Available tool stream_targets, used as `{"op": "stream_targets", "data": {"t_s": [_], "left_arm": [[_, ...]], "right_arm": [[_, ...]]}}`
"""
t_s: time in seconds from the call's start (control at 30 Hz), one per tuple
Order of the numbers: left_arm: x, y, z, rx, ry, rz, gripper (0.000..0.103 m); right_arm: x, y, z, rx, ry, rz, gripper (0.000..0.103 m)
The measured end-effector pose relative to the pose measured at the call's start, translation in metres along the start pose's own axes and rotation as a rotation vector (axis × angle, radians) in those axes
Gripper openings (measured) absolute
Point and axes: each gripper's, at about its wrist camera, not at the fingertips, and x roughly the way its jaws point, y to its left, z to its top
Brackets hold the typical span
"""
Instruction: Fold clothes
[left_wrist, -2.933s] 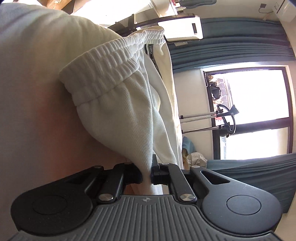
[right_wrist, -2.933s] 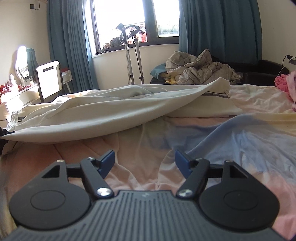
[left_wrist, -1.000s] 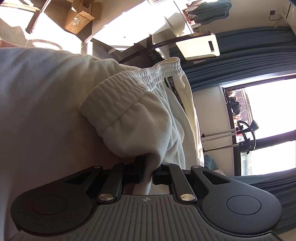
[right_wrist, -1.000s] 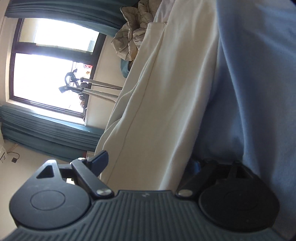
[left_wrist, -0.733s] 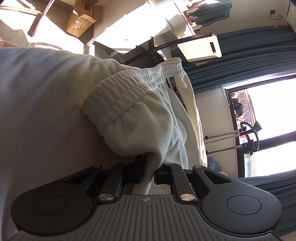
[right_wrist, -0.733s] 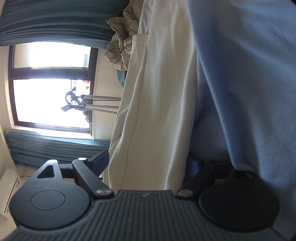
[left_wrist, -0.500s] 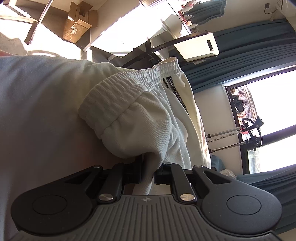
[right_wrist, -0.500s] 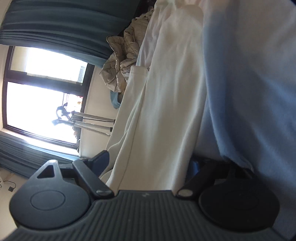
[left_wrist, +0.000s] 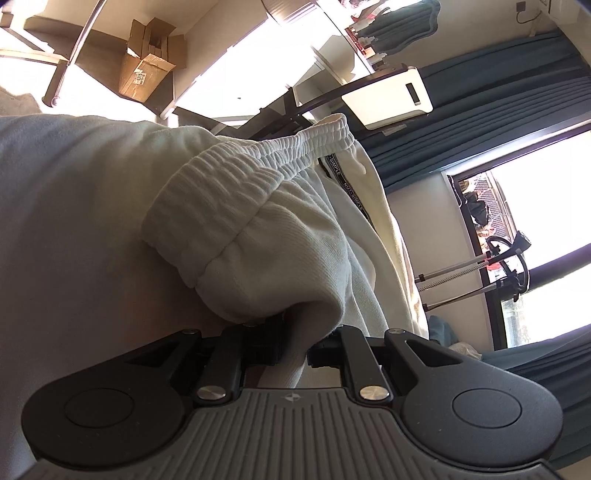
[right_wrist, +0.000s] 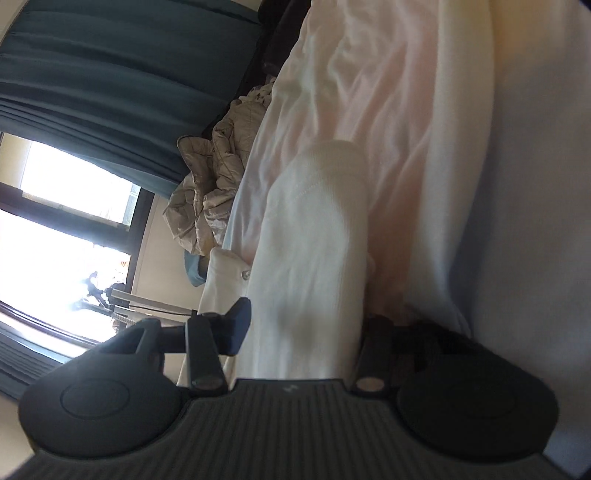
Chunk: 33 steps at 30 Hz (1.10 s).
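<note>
Rolled right over since the level view a few seconds back, right gripper (right_wrist: 301, 328) now with fingers wide apart around a leg of the cream trousers (right_wrist: 314, 236). Left gripper (left_wrist: 295, 343) still clamped on cloth below the waistband (left_wrist: 236, 184). Lying along the bed (right_wrist: 406, 110); likely readying a fold.
</note>
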Motion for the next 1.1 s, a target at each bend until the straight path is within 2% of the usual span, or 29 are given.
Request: {"op": "stream_targets", "data": {"t_s": [0.07,0.1,0.13,0.17,0.23,0.3,0.43,0.57,0.67,0.77,0.93,1.0,1.1], "left_arm": [[0.003,-0.002,-0.002,0.004,-0.009,0.005,0.015],[0.003,-0.003,-0.003,0.004,-0.012,0.007,0.015],[0.004,-0.004,-0.003,0.004,-0.015,0.009,0.015],[0.004,-0.005,-0.004,0.004,-0.019,0.011,0.015],[0.004,-0.006,-0.005,0.003,-0.027,0.016,0.015],[0.002,-0.006,-0.006,-0.008,-0.044,0.02,0.015],[-0.005,0.001,-0.006,-0.077,-0.065,-0.002,0.014],[-0.014,0.001,-0.001,-0.099,-0.065,-0.043,0.009],[-0.027,0.0,0.006,-0.102,-0.085,-0.087,0.009],[-0.041,0.002,0.014,-0.111,-0.082,-0.152,0.009],[-0.052,0.014,0.023,-0.109,-0.012,-0.176,0.009],[-0.05,0.02,0.027,-0.111,0.031,-0.168,0.009],[-0.048,0.023,0.028,-0.112,0.048,-0.163,0.009]], "right_arm": [[0.0,-0.008,0.005,0.02,-0.043,0.002,0.039],[0.002,-0.01,0.006,0.01,-0.049,-0.007,0.034],[0.003,-0.013,0.006,-0.004,-0.053,-0.027,0.023],[0.003,-0.013,0.006,-0.007,-0.058,-0.033,0.019],[0.0,-0.013,0.003,-0.008,-0.073,-0.036,0.016],[-0.01,0.0,0.0,-0.071,-0.098,-0.064,0.014],[-0.041,0.039,-0.001,-0.332,-0.149,-0.088,0.012],[-0.089,0.051,0.017,-0.341,-0.175,-0.042,0.011],[-0.122,0.047,0.027,-0.325,-0.169,-0.054,0.011],[-0.152,0.022,0.033,-0.21,-0.11,-0.118,0.011],[-0.179,-0.032,0.032,0.022,0.099,-0.309,0.011],[-0.194,-0.053,0.028,0.096,0.156,-0.302,0.011],[-0.209,-0.059,0.026,0.061,0.187,-0.254,0.013]]}}
